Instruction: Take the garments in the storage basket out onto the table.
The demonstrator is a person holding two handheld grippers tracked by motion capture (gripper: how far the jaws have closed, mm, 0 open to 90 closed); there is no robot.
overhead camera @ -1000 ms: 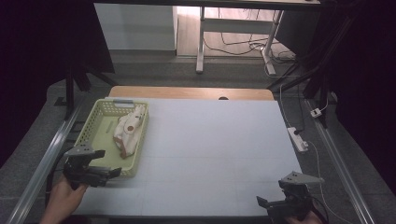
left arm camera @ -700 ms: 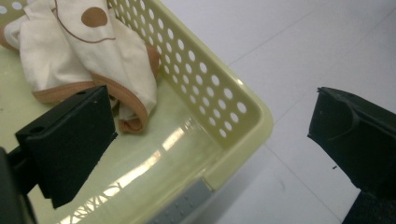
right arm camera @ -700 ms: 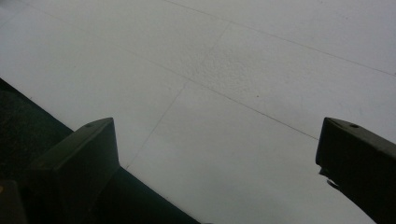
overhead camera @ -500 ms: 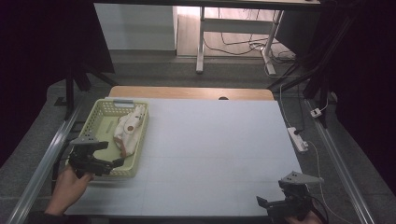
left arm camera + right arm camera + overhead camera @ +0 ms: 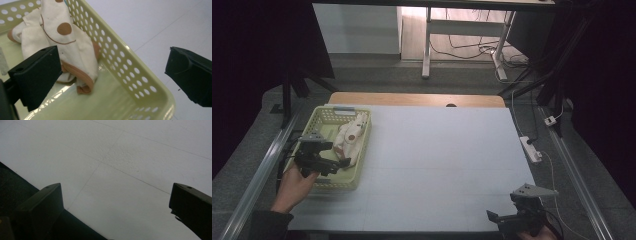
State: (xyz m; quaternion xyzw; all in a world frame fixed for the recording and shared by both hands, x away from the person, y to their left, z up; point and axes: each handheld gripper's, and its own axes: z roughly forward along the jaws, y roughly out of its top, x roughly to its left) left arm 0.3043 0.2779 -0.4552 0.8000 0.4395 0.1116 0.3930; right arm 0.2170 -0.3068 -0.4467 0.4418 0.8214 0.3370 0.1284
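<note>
Mostly cream cloth [image 5: 75,42] — brown spot, brown trim — crumpled.

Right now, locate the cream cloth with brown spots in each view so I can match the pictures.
High view: the cloth lies in the green basket at the table's left, just beyond the left gripper.
Left gripper view: upper left, inside the basket, past the open jaws.
Right gripper view: bare white table, no cloth.
Shared landmark: the basket's perforated wall.

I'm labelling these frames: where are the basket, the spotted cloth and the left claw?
basket [image 5: 130,65], left gripper view, perforated side wall.
spotted cloth [image 5: 47,37], left gripper view, cream middle.
left claw [image 5: 343,163], high view, between its tips.
</note>
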